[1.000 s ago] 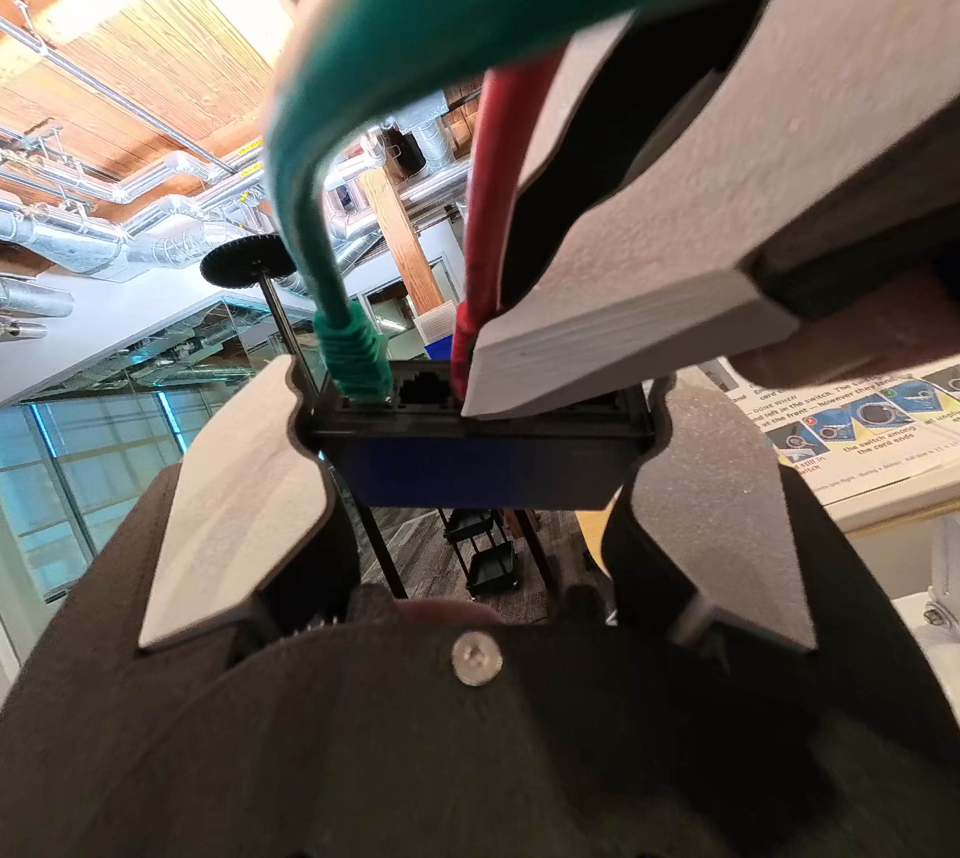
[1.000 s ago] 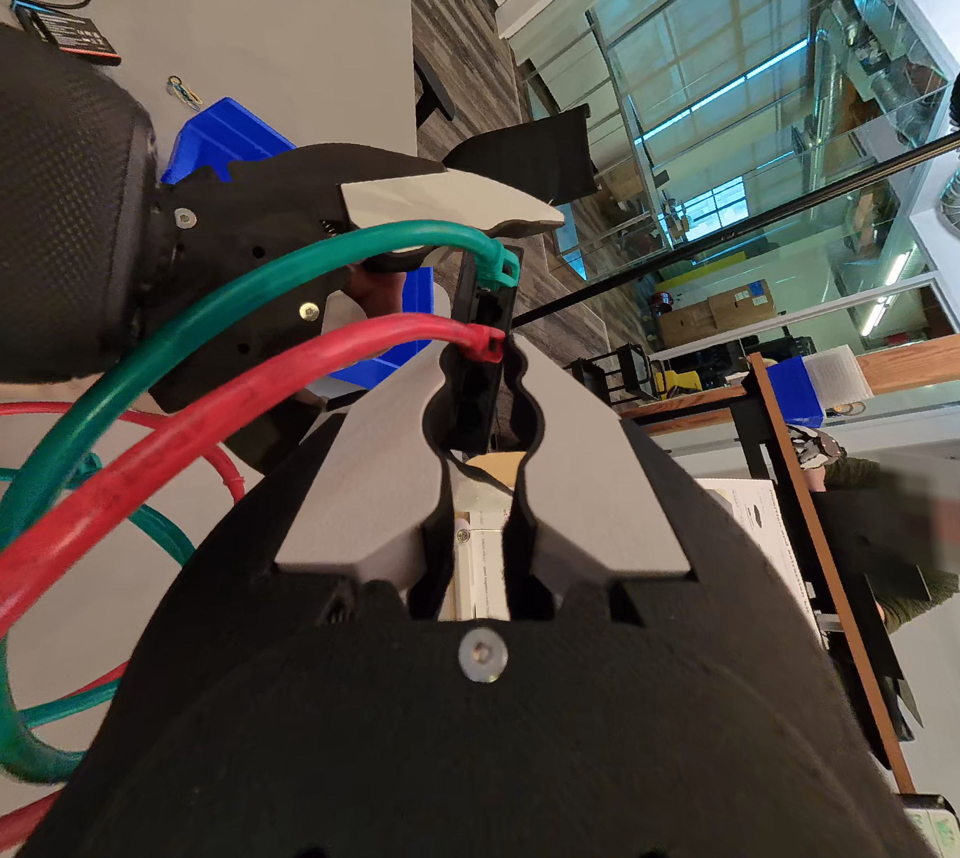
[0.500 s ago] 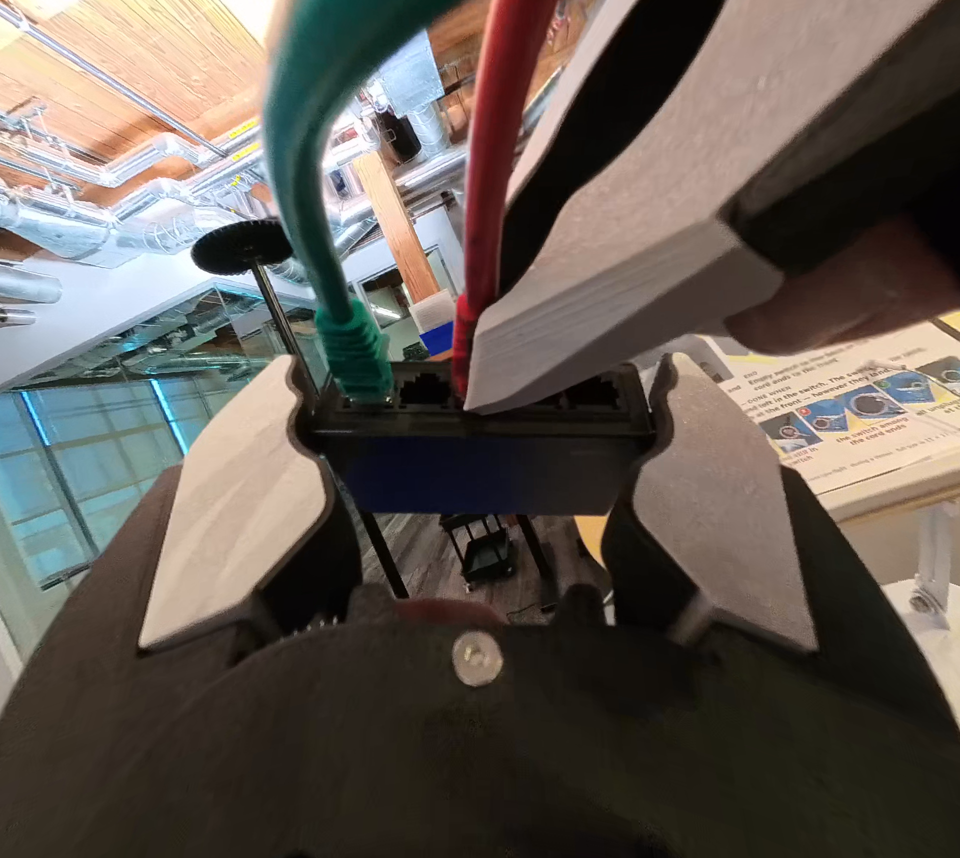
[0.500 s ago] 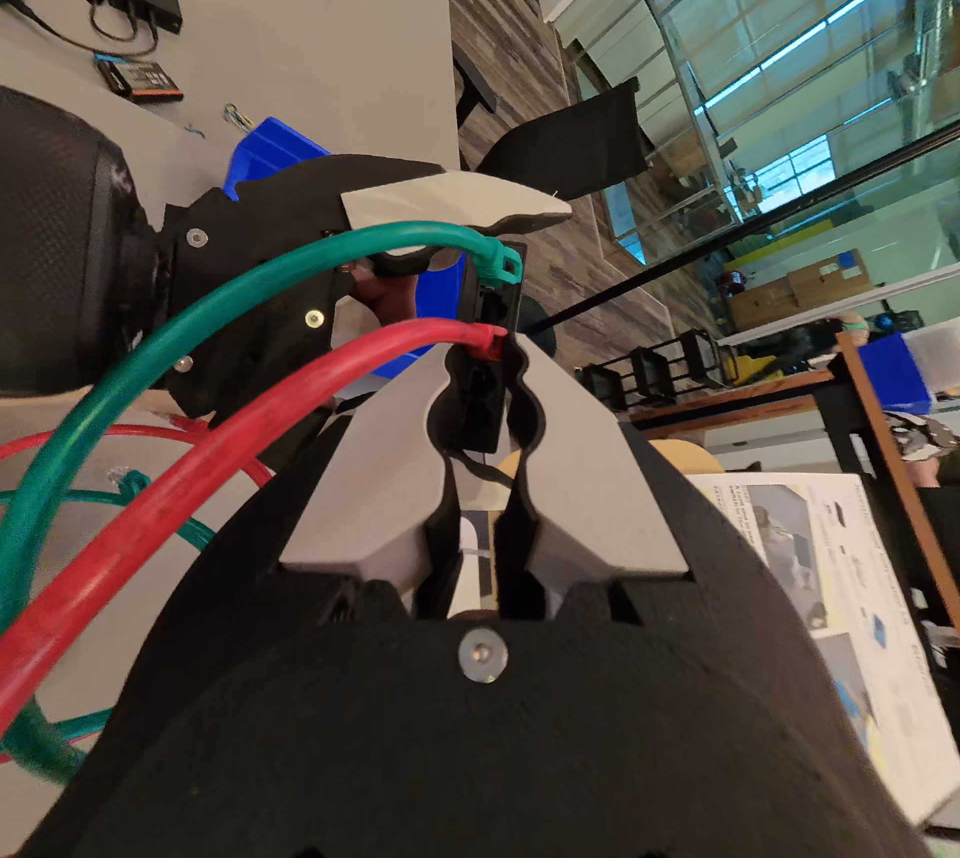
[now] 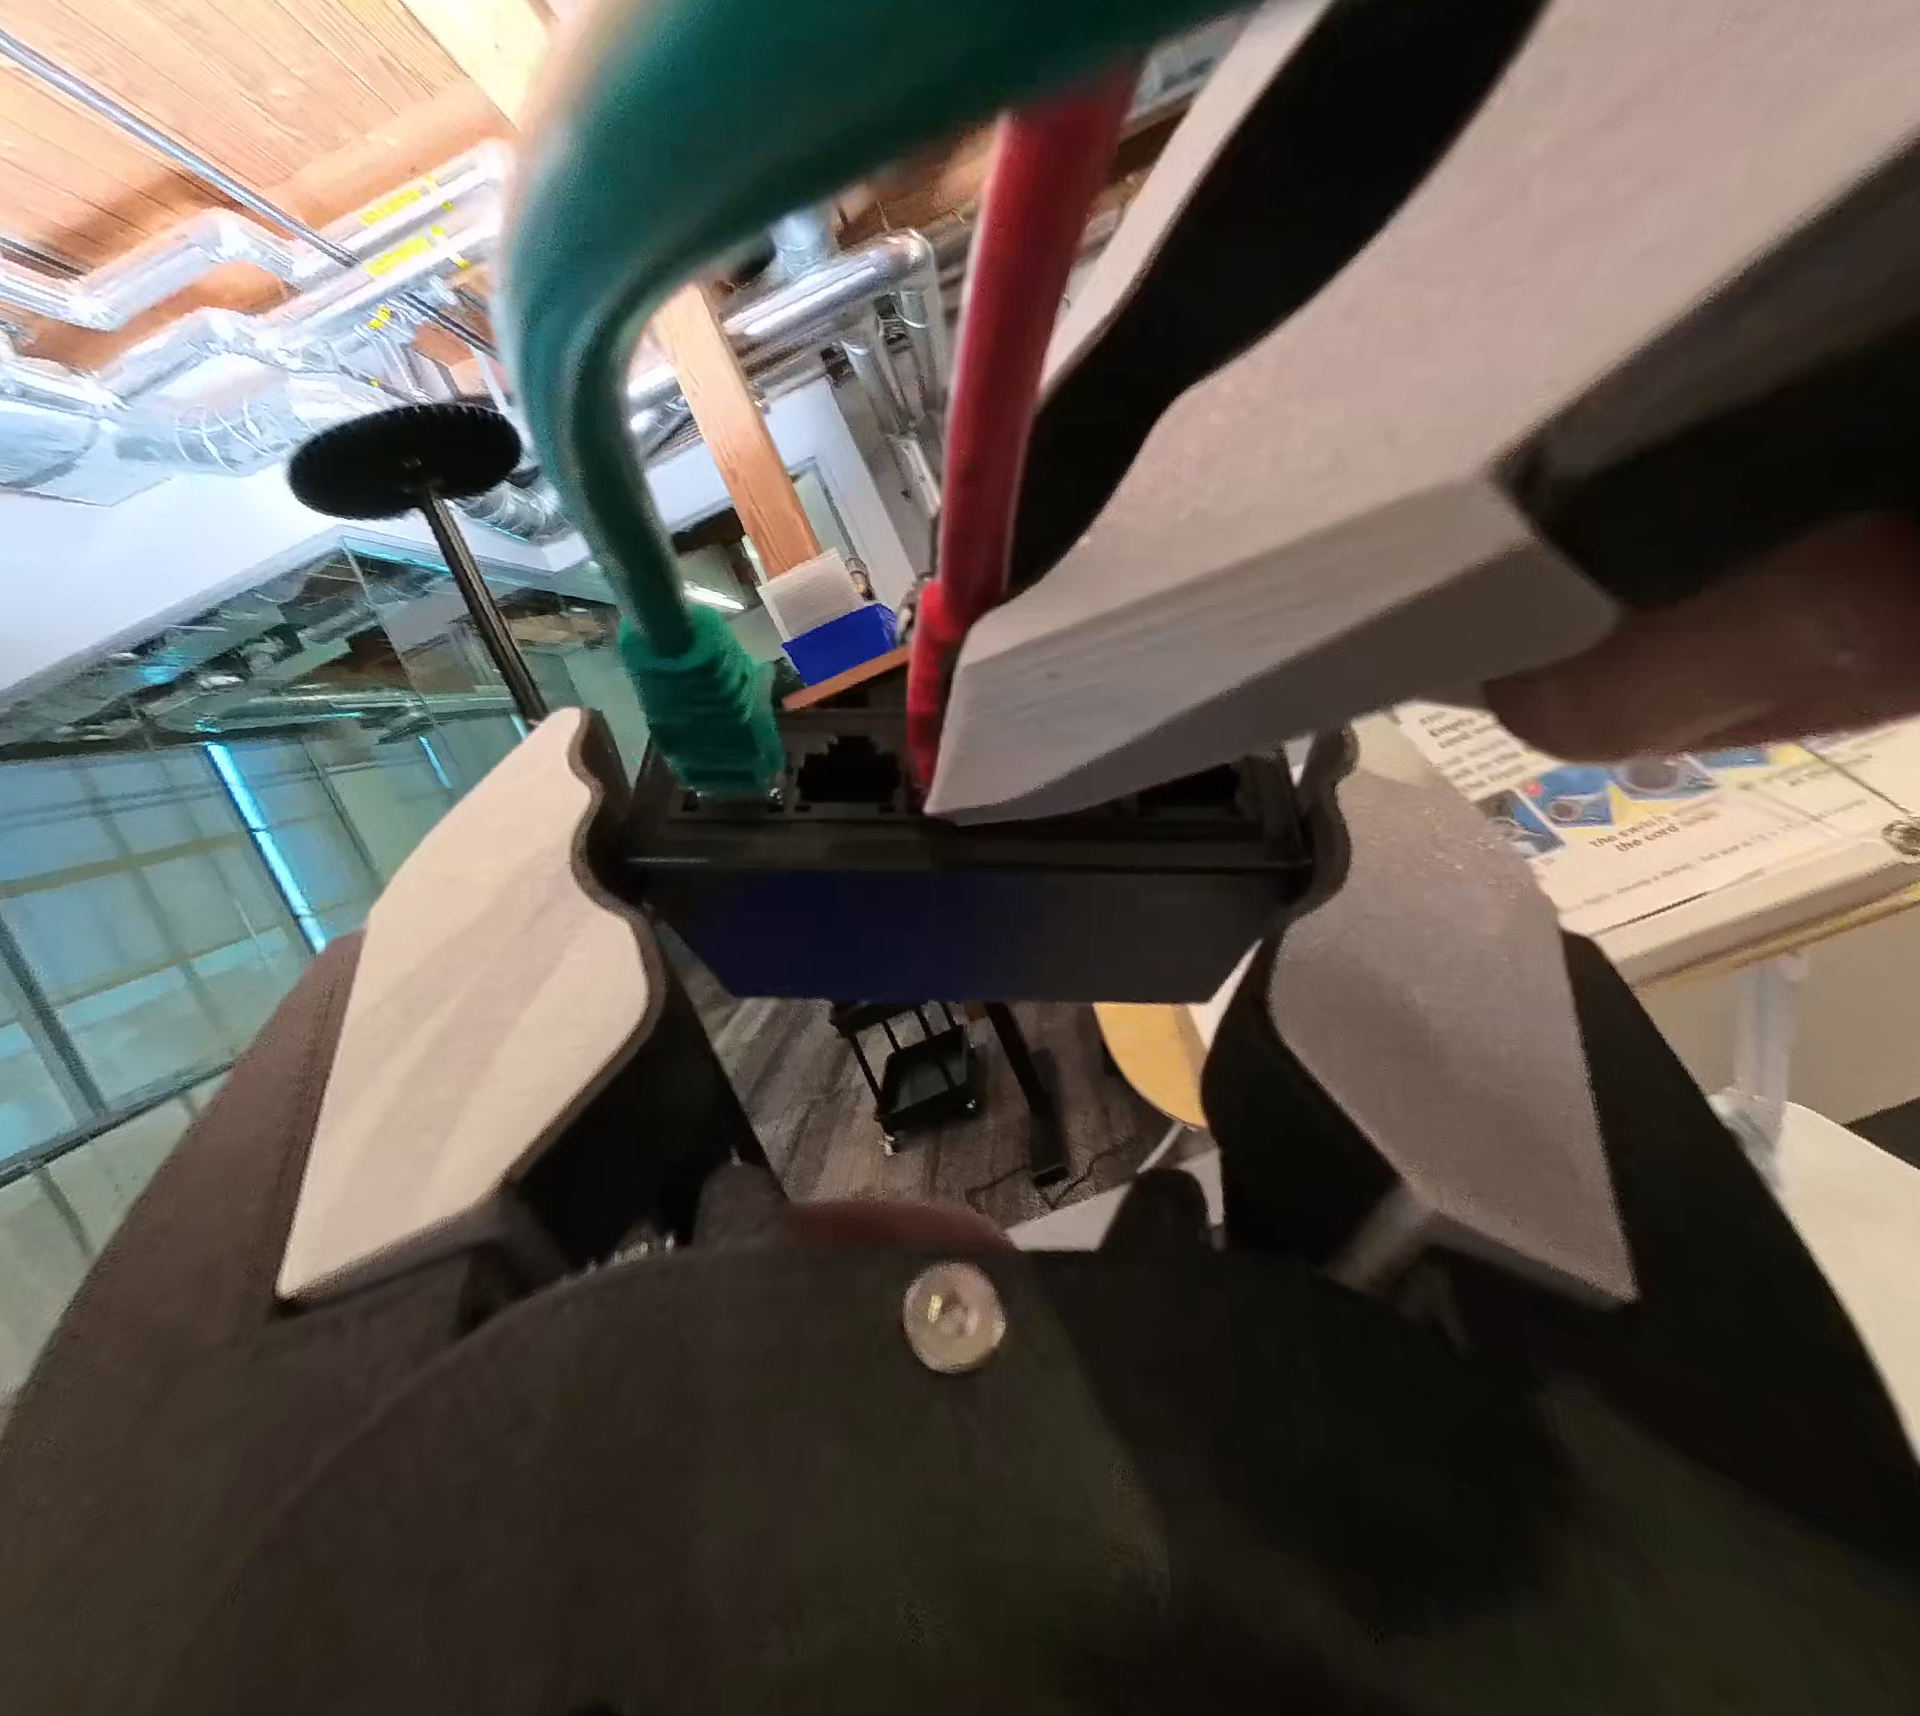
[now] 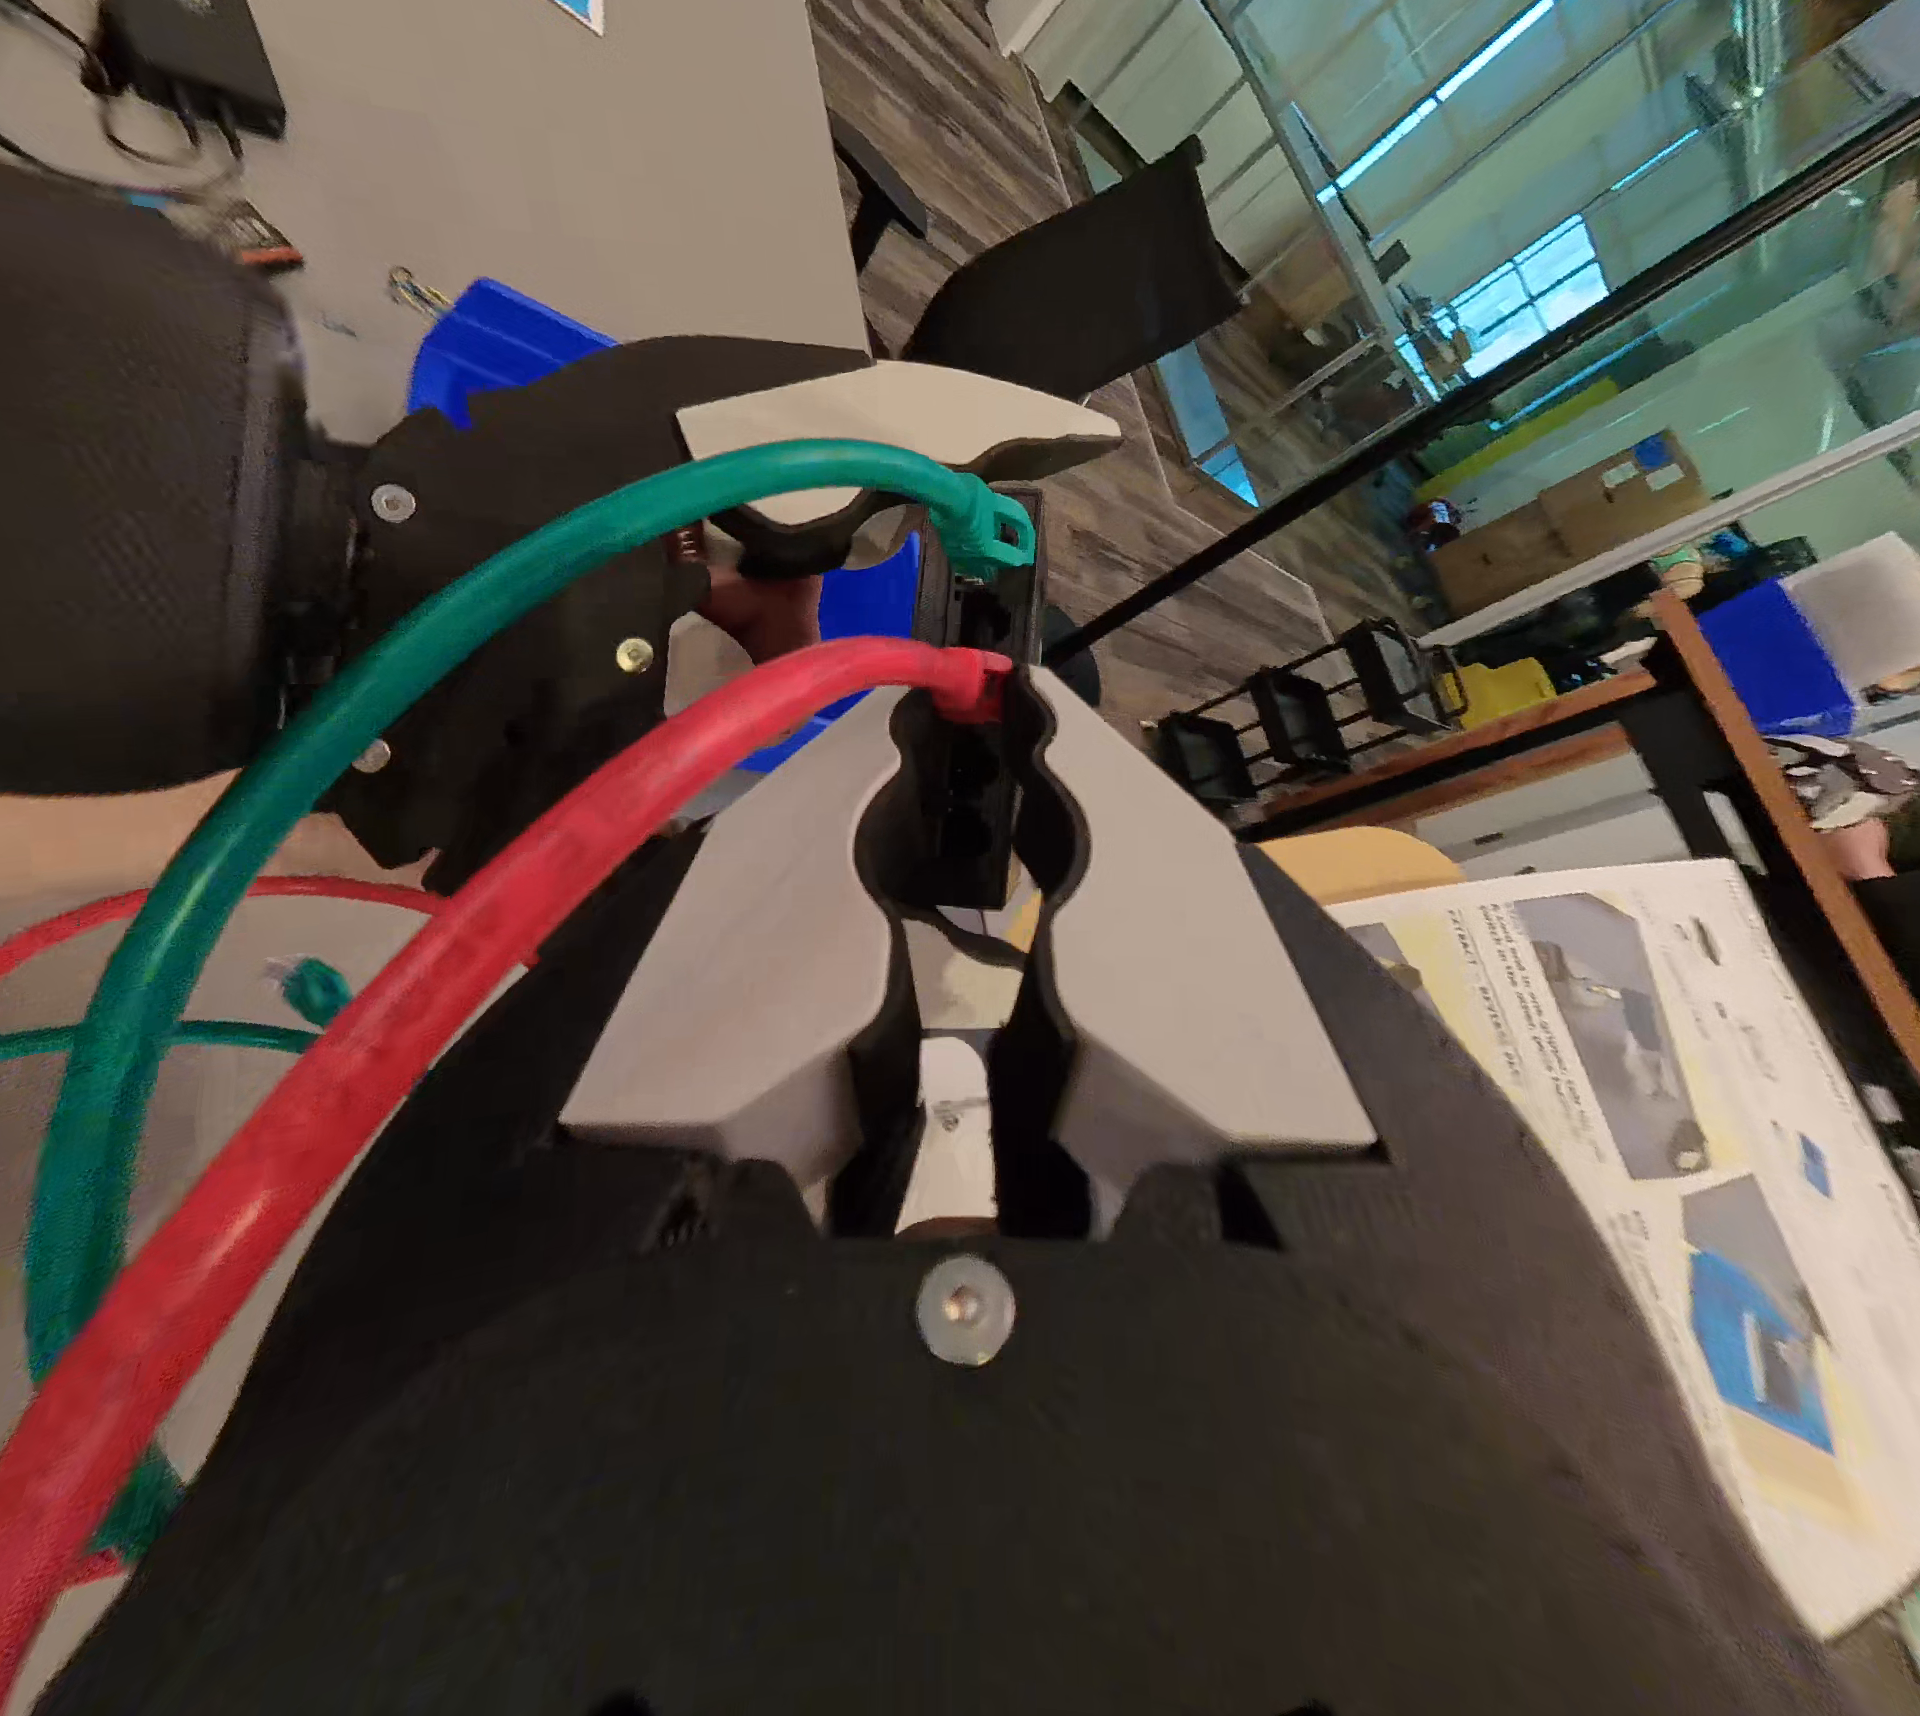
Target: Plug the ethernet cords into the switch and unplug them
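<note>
Switch (image 5: 956, 877) sits mid-frame in the left wrist view, pinched end to end by the left tongs (image 5: 956, 845). Green cord (image 5: 707, 710) is plugged in; right tongs (image 6: 966, 731) pinch the switch beside the red cord's plug (image 6: 971, 679).

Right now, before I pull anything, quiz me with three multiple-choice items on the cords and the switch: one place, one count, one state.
1. Which port of the switch holds the green plug?
A. An end port
B. A middle port
C. None; it hangs loose

2. How many cords are plugged in?
A. One
B. Two
C. Four

3. The left hand-held gripper is:
A. Open, clear of the switch
B. Shut on the switch's two ends
C. Shut on a cord

Answers:
1 A: the green plug sits in the last port, beside one finger.
2 B: only the green plug and the red plug are seated, with an empty port between them.
3 B: its fingers press against both ends of the switch.
</note>
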Demonstrator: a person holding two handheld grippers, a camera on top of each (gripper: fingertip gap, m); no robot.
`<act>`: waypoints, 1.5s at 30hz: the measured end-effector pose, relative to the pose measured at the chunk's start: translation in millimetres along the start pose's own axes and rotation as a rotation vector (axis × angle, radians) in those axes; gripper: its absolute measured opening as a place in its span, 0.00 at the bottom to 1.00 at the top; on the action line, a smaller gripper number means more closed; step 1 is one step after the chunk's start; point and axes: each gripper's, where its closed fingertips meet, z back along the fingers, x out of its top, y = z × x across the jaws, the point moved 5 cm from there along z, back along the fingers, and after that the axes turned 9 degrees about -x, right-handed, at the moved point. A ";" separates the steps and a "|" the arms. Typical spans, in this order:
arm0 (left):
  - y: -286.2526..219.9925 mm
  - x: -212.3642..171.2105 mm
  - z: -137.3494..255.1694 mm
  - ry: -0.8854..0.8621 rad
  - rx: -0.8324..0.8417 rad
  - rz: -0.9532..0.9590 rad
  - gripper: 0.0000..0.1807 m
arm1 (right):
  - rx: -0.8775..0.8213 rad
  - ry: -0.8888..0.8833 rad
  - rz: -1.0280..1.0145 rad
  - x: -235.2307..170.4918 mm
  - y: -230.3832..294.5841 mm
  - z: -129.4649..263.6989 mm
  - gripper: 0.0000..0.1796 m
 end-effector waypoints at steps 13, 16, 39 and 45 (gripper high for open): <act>-3.8 3.2 0.0 -0.016 -0.008 -0.038 0.67 | 0.029 -0.051 -0.109 -4.9 -2.7 5.0 0.05; -4.0 11.5 2.1 -0.051 -0.022 -0.085 0.67 | 0.100 -0.094 -0.224 -4.5 -8.3 9.6 0.05; -5.0 -4.0 -5.5 0.051 -0.105 -0.050 0.70 | -0.013 -0.041 -0.029 -2.9 0.3 13.3 0.05; -5.5 -5.9 -5.9 0.046 -0.121 -0.024 0.70 | -0.122 0.002 0.114 -0.4 5.8 13.4 0.05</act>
